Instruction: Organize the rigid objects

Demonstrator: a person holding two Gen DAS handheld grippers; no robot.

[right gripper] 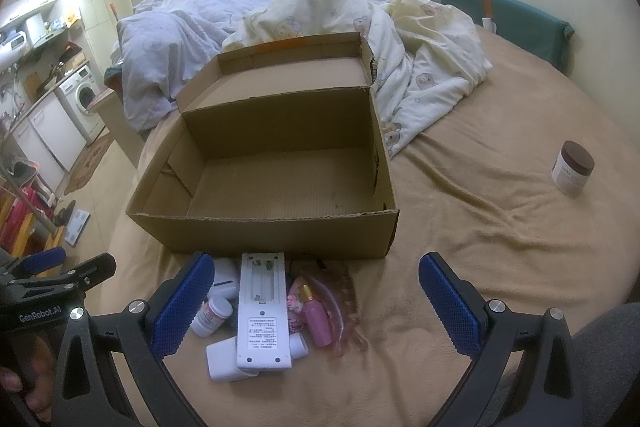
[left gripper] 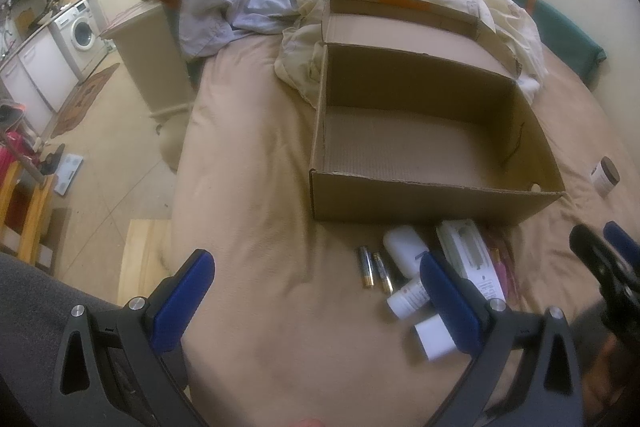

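Cardboard box (right gripper: 264,187) sits open and empty on the bed (right gripper: 480,227), lid flap up at its far side. Loose items are piled just beside the box's near wall, at 6 o'clock from it: white remote (right gripper: 262,311) lying face down with its battery bay open, resting on a white container (right gripper: 224,359); small white pill bottle (right gripper: 212,315) at its 9 o'clock, pink bottle (right gripper: 316,319) at its 3 o'clock. Two batteries (left gripper: 374,269) lie side by side at 9 o'clock of the pile. Brown-lidded jar (right gripper: 572,167) stands well apart at 3 o'clock of the box. Left gripper (left gripper: 316,291) spread wide, holding nothing; right gripper (right gripper: 316,301) likewise spread, empty, hovering over the pile. Nothing packed yet. Likely step: pick the first item. Take the remote first since it tops the stack: straddle its narrow width, close across the long edges, lift straight so the container beneath doesn't roll, then set it flat along a box wall. Batteries may roll on soft bedding; pinch them one at a time.
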